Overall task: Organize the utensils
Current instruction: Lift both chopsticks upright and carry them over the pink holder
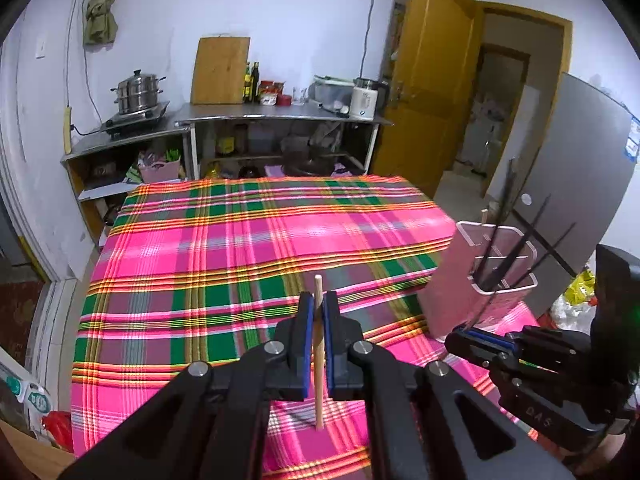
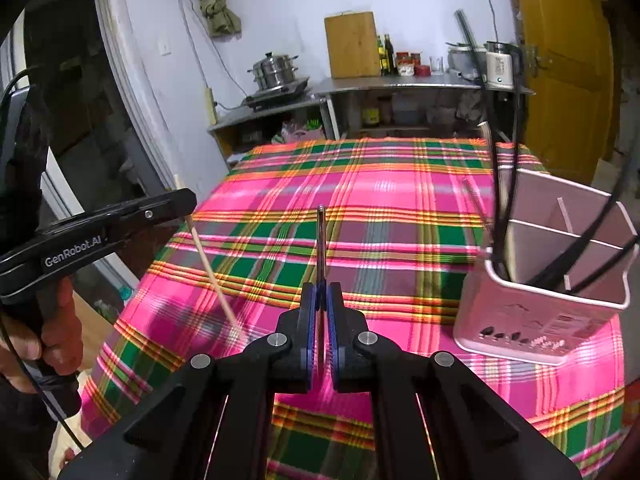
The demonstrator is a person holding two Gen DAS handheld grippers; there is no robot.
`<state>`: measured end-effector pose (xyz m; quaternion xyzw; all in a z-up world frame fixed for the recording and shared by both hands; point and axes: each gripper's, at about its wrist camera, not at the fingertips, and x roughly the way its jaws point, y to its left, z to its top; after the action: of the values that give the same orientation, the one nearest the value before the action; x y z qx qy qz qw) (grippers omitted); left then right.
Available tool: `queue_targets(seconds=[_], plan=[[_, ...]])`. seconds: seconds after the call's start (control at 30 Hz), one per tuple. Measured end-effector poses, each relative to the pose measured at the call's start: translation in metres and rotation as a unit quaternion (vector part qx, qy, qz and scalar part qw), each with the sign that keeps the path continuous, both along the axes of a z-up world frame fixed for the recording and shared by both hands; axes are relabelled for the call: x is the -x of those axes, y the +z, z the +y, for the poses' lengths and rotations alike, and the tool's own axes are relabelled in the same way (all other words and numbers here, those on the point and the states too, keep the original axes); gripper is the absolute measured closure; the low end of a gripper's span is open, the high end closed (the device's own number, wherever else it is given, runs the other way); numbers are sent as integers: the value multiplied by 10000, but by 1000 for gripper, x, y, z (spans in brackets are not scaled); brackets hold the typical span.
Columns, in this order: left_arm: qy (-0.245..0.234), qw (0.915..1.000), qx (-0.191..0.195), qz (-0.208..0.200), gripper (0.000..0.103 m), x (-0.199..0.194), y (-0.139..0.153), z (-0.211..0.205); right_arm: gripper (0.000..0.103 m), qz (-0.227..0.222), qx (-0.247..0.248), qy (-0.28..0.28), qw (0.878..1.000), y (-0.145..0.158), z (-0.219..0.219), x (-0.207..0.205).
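Both my grippers clamped on utensils above the plaid table.

Left wrist view: my left gripper is closed on a wooden chopstick, which stands upright between the blue pads, over the tablecloth. To the right stands the pink utensil holder with dark chopsticks leaning in it; my right gripper sits just near of it.

Right wrist view: my right gripper is clamped on a thin metal utensil, seen edge-on, so I cannot tell which kind. The holder is near right; the left gripper, in a hand, carries the wooden chopstick at left.
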<state>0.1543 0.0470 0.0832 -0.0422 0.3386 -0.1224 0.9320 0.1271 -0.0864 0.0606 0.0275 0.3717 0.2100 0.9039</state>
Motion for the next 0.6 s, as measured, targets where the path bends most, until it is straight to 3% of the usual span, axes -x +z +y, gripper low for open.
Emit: queue_targets(seconds=[0.3,0.6], plan=[[-194,9996,191,-29,98,21,14,-19,98,-223,-199,-210,9993,21,-32,21],[-682,9969,389,35,98,34,22,-62,98,-301,-319,-573,9974,28,-73,44]])
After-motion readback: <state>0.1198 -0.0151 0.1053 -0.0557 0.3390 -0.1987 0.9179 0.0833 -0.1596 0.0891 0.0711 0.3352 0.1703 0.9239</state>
